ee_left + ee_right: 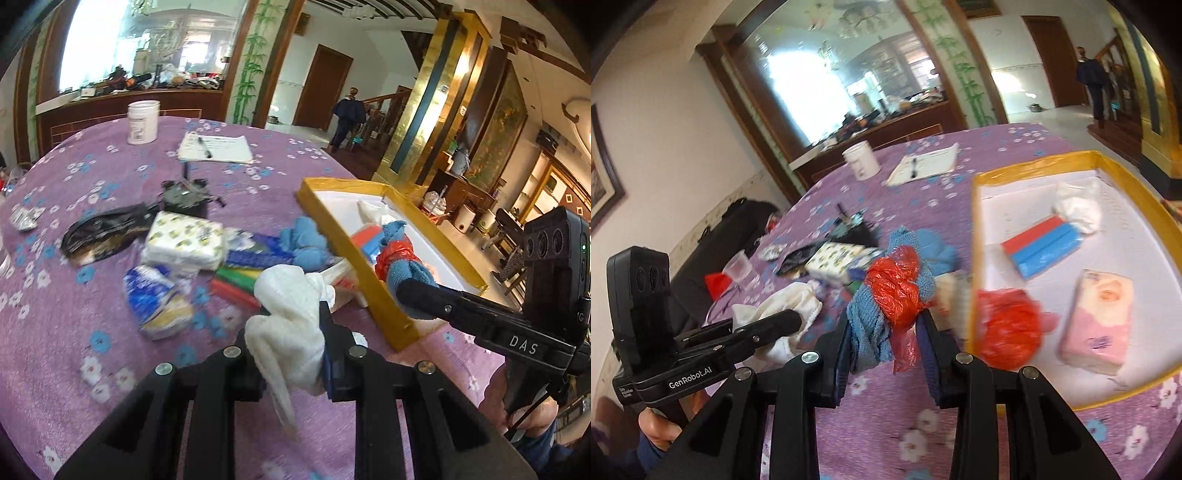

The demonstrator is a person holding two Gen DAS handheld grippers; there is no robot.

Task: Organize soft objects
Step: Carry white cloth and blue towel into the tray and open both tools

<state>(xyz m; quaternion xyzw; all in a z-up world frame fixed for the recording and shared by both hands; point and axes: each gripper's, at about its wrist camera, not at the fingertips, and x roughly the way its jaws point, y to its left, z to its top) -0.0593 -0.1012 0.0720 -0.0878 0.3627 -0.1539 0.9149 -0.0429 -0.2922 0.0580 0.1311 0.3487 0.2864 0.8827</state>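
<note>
Overall, a round table under a purple floral tablecloth (92,206) fills both views. At its right edge sits a shallow yellow-rimmed tray (975,236) with a white floor. Inside the tray: a pink tissue pack (1099,321) near right, a red-and-blue sponge block (1041,245) in the middle, a white crumpled cloth (1076,205) at the far side, and a red plastic bag (1010,328) against the near left wall.

Left of the tray lies a loose pile on the cloth: a white patterned napkin pack (184,240), a blue-and-yellow wrapper (157,302), a stack of coloured sponges (236,282), a blue towel (304,242) and a black foil pouch (103,234). Farther off stand a white jar (143,122) and a notepad with pen (216,147).

Left gripper (291,354): fingers drawn narrow, clamped on a white towel (288,314), lifted above the table just left of the tray's near corner.

Right gripper (884,332): fingers partly closed on a blue towel bundle wrapped in red plastic (890,291), held clear of the table just beside the tray's left wall.
</note>
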